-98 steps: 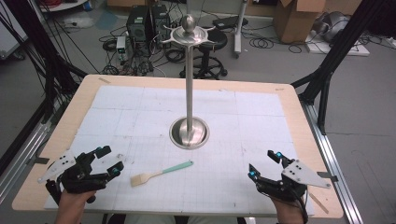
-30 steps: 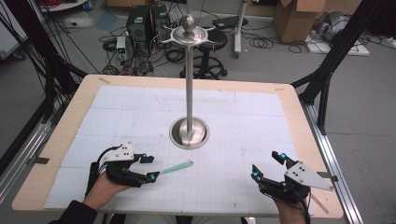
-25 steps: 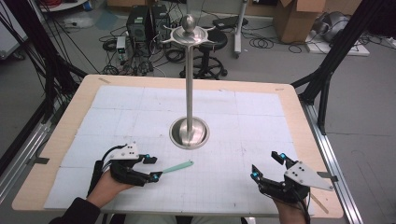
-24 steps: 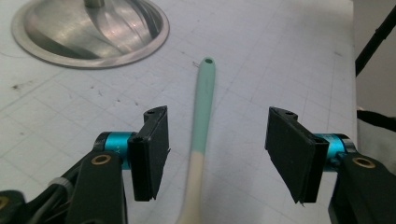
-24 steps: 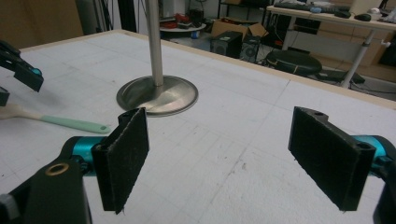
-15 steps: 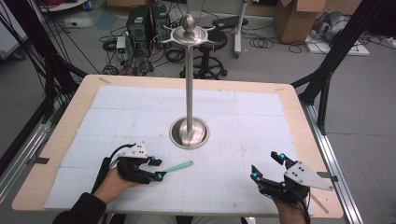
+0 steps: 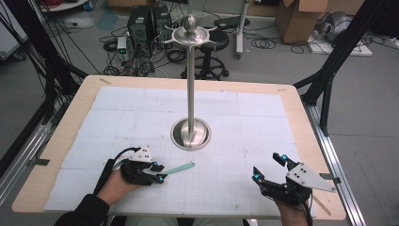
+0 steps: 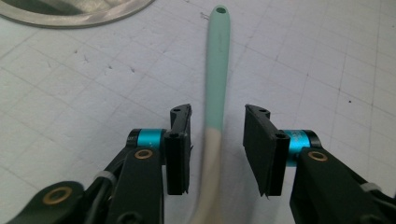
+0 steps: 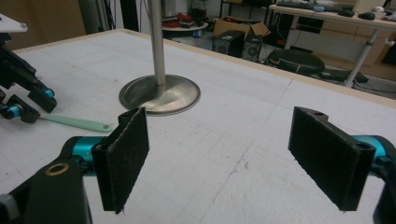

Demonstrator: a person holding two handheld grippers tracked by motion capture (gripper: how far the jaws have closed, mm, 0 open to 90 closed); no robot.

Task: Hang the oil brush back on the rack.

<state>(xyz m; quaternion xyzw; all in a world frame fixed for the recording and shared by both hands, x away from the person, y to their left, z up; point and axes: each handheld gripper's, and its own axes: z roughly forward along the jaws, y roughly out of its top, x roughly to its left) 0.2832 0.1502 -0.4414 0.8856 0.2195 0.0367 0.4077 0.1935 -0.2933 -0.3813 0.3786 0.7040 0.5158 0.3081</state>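
Observation:
A slim utensil with a mint-green handle and a cream lower part lies flat on the white gridded mat, just in front of the metal stand. In the left gripper view its handle runs up between my jaws, with a small gap on each side. My left gripper is open and straddles the utensil low on the mat. At the front right my right gripper stands wide open with nothing between its pads. The utensil's green tip lies to its left.
A tall metal stand with a round dished base rises from the middle of the mat; its base is near the utensil's tip. The wooden table edge runs at the right. Behind the table are cables, stools and boxes.
My left gripper has moved right along the front of the mat to the utensil, and its jaws now sit on either side of the handle. The right gripper has stayed in place.

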